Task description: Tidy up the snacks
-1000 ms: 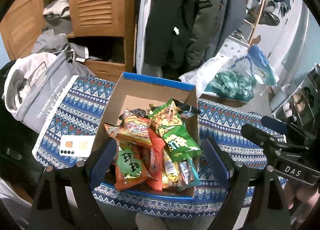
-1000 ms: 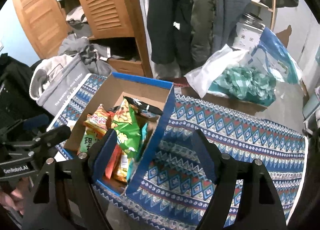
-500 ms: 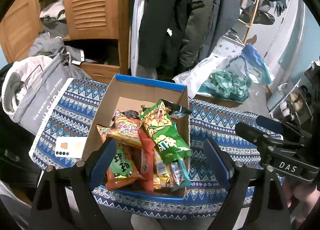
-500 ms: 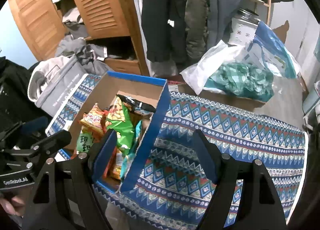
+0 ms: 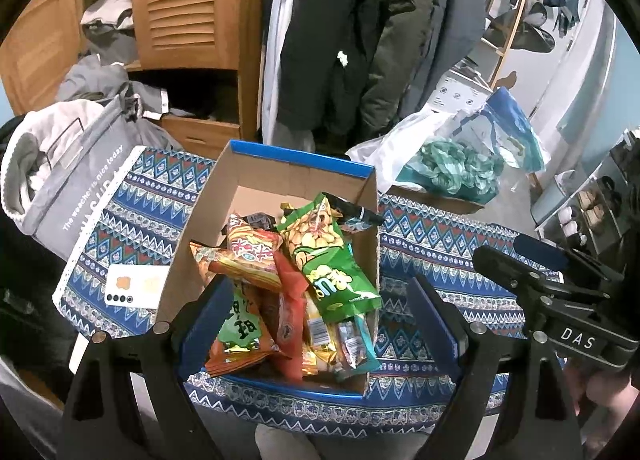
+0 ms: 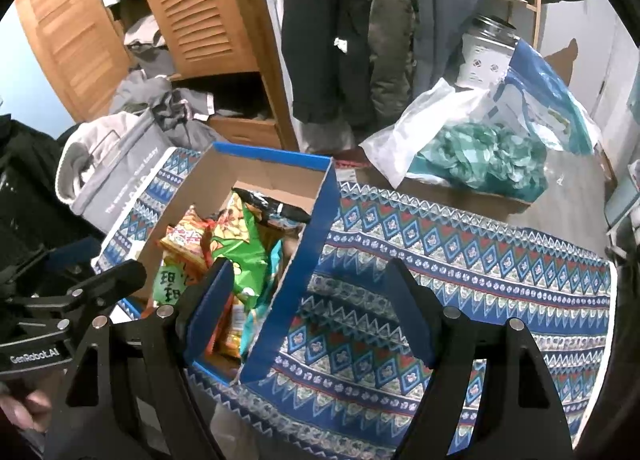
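Snack packets heaped in the cardboard box, both grippers held above with nothing in them.

Left wrist view: left gripper point(image 5: 316, 312) spread wide over the snack packets point(image 5: 296, 284) in the cardboard box point(image 5: 288, 174); the green peanut bag point(image 5: 324, 256) lies topmost and looks easiest to pinch by an edge. Right wrist view: right gripper point(image 6: 308, 300) gapes empty above the patterned tablecloth point(image 6: 460, 260), beside the box's blue wall.

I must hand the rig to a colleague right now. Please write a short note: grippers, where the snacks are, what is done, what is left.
Left gripper: open, empty, above the cardboard box.
Right gripper: open, empty, over the box's right wall and the patterned cloth.
Snacks: all visible packets, including the green bag, lie piled in the box; none on the cloth.
Done or left: this fits snacks waiting to be sorted or already gathered; check first.
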Demonstrator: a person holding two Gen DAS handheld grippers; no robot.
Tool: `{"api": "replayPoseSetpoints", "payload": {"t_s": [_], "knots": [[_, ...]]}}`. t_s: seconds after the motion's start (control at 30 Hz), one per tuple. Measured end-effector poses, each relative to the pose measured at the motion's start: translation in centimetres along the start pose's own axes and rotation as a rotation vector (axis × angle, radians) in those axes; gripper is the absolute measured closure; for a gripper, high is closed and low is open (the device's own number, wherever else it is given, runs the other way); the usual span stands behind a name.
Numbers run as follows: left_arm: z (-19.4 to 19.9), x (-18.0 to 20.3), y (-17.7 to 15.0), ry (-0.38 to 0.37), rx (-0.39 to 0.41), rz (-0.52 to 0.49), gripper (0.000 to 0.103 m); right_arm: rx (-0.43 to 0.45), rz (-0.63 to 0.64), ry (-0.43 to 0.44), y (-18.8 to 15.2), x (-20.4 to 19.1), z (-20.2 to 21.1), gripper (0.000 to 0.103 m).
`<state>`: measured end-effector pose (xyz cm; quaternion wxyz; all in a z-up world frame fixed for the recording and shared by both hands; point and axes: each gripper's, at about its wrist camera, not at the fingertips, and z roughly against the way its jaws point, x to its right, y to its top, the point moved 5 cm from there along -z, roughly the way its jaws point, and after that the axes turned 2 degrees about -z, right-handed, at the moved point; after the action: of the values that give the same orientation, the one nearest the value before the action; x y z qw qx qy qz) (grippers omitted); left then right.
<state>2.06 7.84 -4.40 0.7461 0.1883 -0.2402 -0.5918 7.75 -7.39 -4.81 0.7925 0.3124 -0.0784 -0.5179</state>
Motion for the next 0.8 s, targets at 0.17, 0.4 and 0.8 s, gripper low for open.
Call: {"api": "replayPoseSetpoints", "payload": {"t_s": [0.17,0.4,0.8], "knots": [[-0.15,-0.15,-0.11,0.005,-0.003,0.009,0.014,-0.007,-0.002,0.0,-0.15,0.06,-0.28,0.026],[0.01,0.02,-0.13,0.012,0.003,-0.008,0.014,-0.006,-0.003,0.0,-0.11,0.06,-0.28,0.026],[0.51,0.27,0.16,0.044,0.028,-0.034,0.014,-0.013,-0.006,-0.003,-0.42,0.26,-0.44,0.026]]}}
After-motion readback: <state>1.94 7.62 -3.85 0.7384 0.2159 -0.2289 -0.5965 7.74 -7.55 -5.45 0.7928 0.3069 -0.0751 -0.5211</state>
